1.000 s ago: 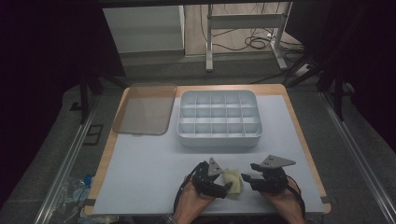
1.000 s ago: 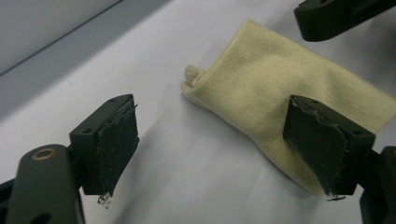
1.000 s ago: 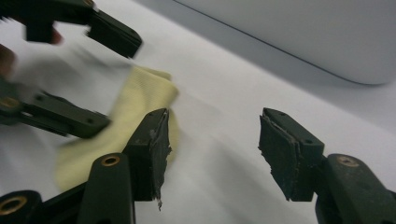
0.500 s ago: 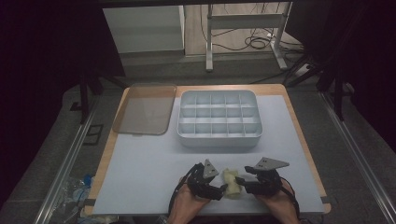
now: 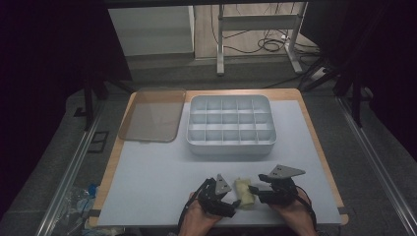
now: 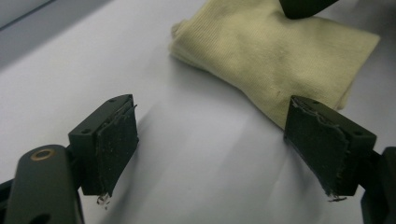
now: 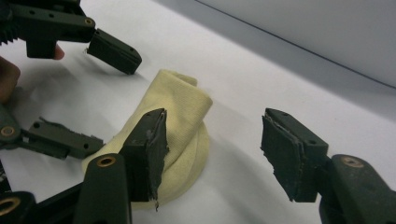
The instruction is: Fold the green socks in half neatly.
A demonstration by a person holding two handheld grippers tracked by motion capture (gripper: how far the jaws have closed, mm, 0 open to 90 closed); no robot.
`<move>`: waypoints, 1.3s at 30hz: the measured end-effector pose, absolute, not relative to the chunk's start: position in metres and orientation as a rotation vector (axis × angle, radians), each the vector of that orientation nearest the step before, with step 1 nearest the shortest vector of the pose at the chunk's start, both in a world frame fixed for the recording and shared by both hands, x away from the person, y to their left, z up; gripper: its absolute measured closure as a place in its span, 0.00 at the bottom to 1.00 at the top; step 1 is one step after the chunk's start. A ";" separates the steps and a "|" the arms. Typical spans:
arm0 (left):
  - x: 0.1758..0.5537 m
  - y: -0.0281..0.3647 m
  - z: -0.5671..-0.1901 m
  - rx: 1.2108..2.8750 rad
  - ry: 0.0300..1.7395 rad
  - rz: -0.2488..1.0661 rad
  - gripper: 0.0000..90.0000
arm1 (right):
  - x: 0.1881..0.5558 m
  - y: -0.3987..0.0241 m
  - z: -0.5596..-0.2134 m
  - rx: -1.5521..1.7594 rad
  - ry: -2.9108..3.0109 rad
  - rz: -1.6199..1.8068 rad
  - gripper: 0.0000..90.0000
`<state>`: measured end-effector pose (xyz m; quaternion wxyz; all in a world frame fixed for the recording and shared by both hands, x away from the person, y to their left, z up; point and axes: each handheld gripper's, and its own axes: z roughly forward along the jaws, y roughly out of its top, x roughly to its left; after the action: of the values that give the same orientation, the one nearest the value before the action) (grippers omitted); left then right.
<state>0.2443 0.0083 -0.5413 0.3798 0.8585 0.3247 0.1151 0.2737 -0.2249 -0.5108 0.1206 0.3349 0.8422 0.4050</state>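
Both hands moved nearer; right gripper (image 7: 212, 154) (jaws apart) hides part of cloth (image 7: 175, 121).

Ribbed matt yellow cloth (image 7: 173, 126), smooth white tabletop (image 5: 157, 187), perhaps plastic grey organizer (image 5: 230, 147)

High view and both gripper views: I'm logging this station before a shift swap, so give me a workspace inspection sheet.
Surface: pale mat on a wooden table.
Job's things: folded yellowish cloth at the near edge.
Clutter: empty compartment tray; clear lid beside it.
Grippers: left gripper open, cloth just ahead; right gripper open, one jaw over the cloth.
Cables: black cables on the floor behind the table.
Surroundings: dark; white table legs.
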 end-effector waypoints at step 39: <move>0.267 0.111 -0.533 2.094 1.129 0.455 0.14 | 0.276 -0.212 -0.531 1.099 2.601 1.275 0.66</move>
<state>0.2665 0.1106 -0.5326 0.3518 0.8093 0.4363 0.1759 0.2764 -0.2124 -0.5309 0.0216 0.3547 0.8394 0.4113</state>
